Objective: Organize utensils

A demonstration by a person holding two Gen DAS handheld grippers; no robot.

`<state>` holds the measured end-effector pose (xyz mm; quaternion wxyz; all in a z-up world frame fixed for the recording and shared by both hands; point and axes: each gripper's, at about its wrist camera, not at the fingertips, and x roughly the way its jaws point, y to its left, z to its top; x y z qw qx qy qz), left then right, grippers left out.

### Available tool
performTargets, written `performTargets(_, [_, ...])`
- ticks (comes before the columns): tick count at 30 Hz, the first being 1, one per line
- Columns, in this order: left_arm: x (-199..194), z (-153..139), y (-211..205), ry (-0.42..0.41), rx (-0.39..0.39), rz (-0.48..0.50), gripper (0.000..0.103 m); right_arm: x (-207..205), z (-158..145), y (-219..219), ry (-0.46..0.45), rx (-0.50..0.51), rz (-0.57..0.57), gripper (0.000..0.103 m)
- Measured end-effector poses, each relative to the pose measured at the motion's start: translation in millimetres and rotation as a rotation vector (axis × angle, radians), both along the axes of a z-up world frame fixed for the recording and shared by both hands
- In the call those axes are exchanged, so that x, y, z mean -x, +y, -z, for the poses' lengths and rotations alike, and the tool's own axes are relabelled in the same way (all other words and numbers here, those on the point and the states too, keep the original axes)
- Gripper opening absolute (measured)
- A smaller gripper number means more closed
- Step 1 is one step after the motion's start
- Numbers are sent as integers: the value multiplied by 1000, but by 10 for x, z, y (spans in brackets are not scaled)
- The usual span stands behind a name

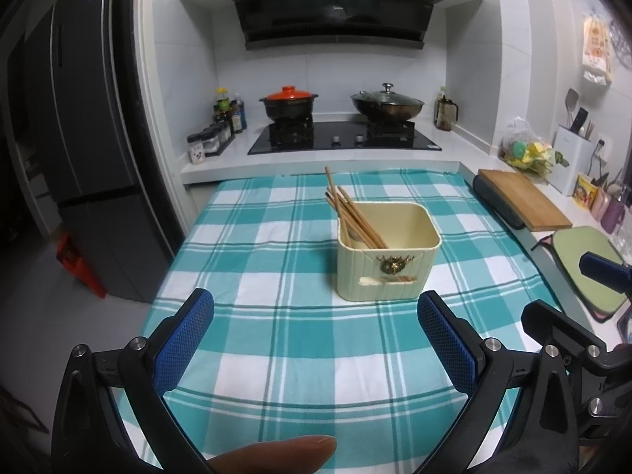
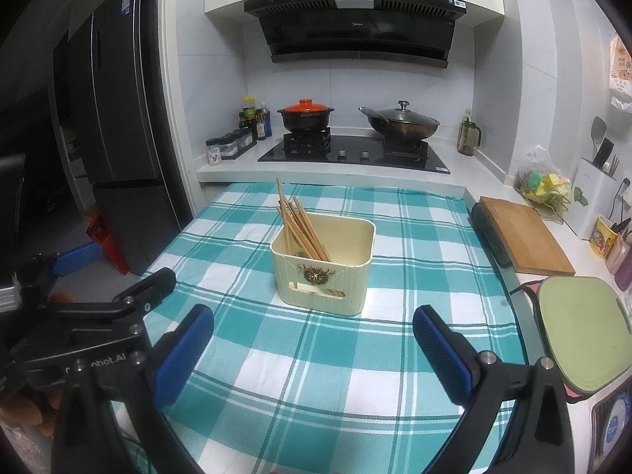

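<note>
I had both tools spread wide and empty. The left tool (image 1: 316,331) hung above the table with the teal and white checked cloth (image 1: 276,355), and the right tool (image 2: 314,339) hung beside it at about the same height.

The cream ribbed plastic utensil box (image 1: 389,251) stood straight ahead of the left tool, a little toward its right finger, and ahead of the right tool, slightly toward its left finger. The bundle of brown wooden chopsticks (image 1: 351,213) already leaned inside it, against the far left corner as seen from both tools. I believe something like a spoon lay at the bottom, but it was too hidden to be sure.

I saw no loose utensil on the cloth, so I judged the sorting was nearly finished and the step in hand was only to tidy or to withdraw. To do it well, I would approach the chopsticks from above, close one tool low on the bundle, and steady the box with the other tool, because the light box could tip or slide on the cloth.
</note>
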<state>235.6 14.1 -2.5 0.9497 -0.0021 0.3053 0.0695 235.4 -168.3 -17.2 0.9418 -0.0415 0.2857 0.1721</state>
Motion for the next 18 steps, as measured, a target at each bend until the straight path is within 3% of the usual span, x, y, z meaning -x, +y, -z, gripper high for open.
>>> performTargets(18, [8,8,-21,3,3,3,103,43,-16,16,-12,15,5,103])
